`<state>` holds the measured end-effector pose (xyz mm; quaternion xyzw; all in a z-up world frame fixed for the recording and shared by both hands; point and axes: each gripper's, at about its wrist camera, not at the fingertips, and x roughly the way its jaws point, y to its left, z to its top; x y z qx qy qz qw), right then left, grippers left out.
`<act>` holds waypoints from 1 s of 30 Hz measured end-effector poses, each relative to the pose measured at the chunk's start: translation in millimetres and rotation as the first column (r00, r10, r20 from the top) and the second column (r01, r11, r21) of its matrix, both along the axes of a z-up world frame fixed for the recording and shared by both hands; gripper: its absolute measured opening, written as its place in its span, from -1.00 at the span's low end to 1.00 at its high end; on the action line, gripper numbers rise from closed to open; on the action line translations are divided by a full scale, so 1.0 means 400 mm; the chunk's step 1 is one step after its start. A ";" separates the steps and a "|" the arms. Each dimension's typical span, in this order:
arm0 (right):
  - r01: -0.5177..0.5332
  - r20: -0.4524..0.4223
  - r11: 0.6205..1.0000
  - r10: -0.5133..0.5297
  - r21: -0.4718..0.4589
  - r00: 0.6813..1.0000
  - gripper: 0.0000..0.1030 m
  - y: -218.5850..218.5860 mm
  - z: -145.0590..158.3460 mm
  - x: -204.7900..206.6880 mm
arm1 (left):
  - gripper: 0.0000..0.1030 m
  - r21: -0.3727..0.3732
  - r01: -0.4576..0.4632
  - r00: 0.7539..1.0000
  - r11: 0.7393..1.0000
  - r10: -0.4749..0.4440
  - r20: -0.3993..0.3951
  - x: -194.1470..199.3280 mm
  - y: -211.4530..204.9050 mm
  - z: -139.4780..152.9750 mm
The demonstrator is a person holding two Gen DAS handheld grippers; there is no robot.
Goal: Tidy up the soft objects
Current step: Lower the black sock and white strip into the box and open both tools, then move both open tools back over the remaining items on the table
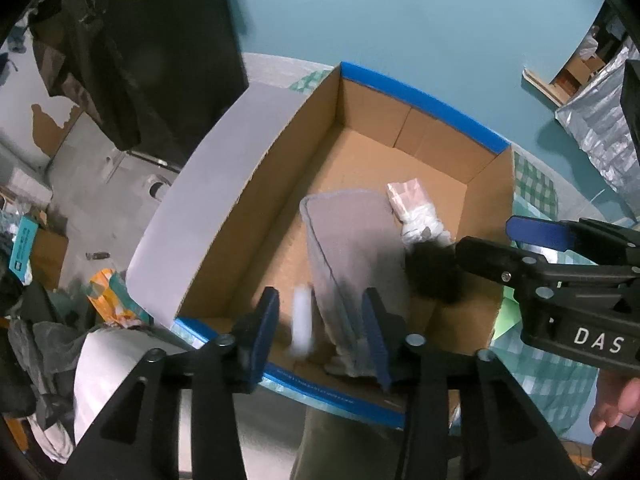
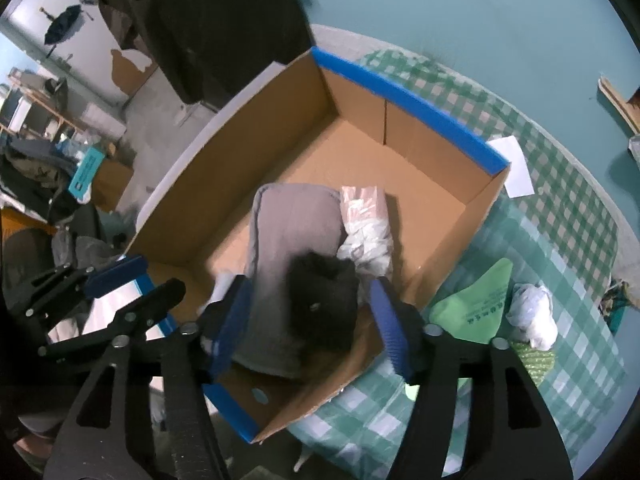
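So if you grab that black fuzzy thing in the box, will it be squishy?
Probably. The black fuzzy thing looks like fluffy fabric slumped on the grey cushion, so it should squash and droop. It likely weighs little, and seems unlikely to roll. The right gripper hangs open around it.

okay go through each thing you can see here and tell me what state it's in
Box: open, on the table.
Grey cloth: folded, in the box.
Black item: atop the cloth.
Plastic bundle: in the box, beside the cloth.
Left gripper: open.
Right gripper: open.
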<state>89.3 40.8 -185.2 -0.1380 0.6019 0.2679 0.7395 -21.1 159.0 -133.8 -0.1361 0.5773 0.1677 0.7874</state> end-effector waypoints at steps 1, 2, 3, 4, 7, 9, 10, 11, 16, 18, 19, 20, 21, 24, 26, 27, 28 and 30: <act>0.007 0.006 1.000 -0.007 0.007 1.000 0.36 -0.005 0.006 0.002 | 0.00 -0.001 0.001 1.000 1.000 -0.001 0.002 0.000 -0.001 0.002; 0.014 0.009 1.000 -0.014 0.012 1.000 0.38 -0.008 0.010 0.002 | 0.01 -0.005 0.000 1.000 1.000 0.000 0.006 -0.001 -0.001 0.007; 0.023 0.008 1.000 -0.023 0.016 1.000 0.38 -0.014 0.014 0.004 | 0.03 -0.008 -0.002 1.000 1.000 0.002 0.008 -0.001 -0.002 0.009; 0.029 0.007 0.999 -0.029 0.019 1.000 0.38 -0.020 0.017 0.006 | 0.06 -0.012 -0.003 1.000 1.000 0.003 0.009 -0.001 -0.004 0.012; 0.045 0.007 0.999 -0.045 0.027 0.999 0.39 -0.040 0.028 0.010 | 0.15 -0.015 0.010 1.000 1.000 -0.010 0.009 0.003 -0.013 0.020; 0.056 0.009 0.998 -0.056 0.031 0.998 0.39 -0.056 0.034 0.012 | 0.19 -0.007 0.023 1.000 1.000 -0.023 0.017 0.005 -0.022 0.029; 0.063 0.009 0.997 -0.063 0.033 0.998 0.39 -0.067 0.038 0.014 | 0.19 -0.005 0.030 0.999 1.000 -0.030 0.018 0.008 -0.028 0.033; 0.068 0.010 0.997 -0.069 0.035 0.998 0.39 -0.075 0.042 0.015 | 0.19 -0.004 0.035 0.999 0.999 -0.035 0.019 0.010 -0.033 0.035; 0.105 0.017 0.994 -0.106 0.042 0.994 0.39 -0.134 0.064 0.025 | 0.20 0.000 0.056 0.998 0.998 -0.056 0.023 0.020 -0.066 0.047; 0.115 0.020 0.992 -0.116 0.043 0.993 0.39 -0.156 0.071 0.026 | 0.20 0.001 0.066 0.997 0.998 -0.066 0.027 0.026 -0.086 0.053; 0.120 0.023 0.992 -0.121 0.042 0.992 0.39 -0.170 0.076 0.027 | 0.21 0.001 0.069 0.997 0.998 -0.069 0.028 0.029 -0.093 0.055; 0.126 0.028 0.991 -0.127 0.040 0.991 0.39 -0.181 0.080 0.027 | 0.21 -0.003 0.077 0.997 0.997 -0.077 0.030 0.033 -0.108 0.059; 0.132 0.033 0.990 -0.134 0.039 0.990 0.39 -0.193 0.084 0.029 | 0.21 -0.005 0.084 0.996 0.996 -0.084 0.032 0.036 -0.117 0.061; 0.157 0.042 0.987 -0.159 0.041 0.986 0.39 -0.242 0.097 0.036 | 0.25 -0.001 0.112 0.993 0.994 -0.112 0.039 0.050 -0.157 0.068; 0.175 0.050 0.984 -0.176 0.036 0.983 0.39 -0.272 0.102 0.040 | 0.29 0.003 0.133 0.990 0.991 -0.133 0.043 0.059 -0.181 0.072; 0.183 0.052 0.982 -0.185 0.035 0.981 0.39 -0.284 0.105 0.042 | 0.31 0.005 0.142 0.989 0.990 -0.142 0.046 0.064 -0.193 0.074; 0.195 0.054 0.980 -0.197 0.033 0.979 0.39 -0.304 0.107 0.045 | 0.31 0.006 0.151 0.987 0.988 -0.151 0.049 0.069 -0.204 0.076; 0.214 0.057 0.976 -0.215 0.027 0.975 0.39 -0.336 0.109 0.050 | 0.31 0.010 0.175 0.983 0.985 -0.175 0.052 0.079 -0.231 0.078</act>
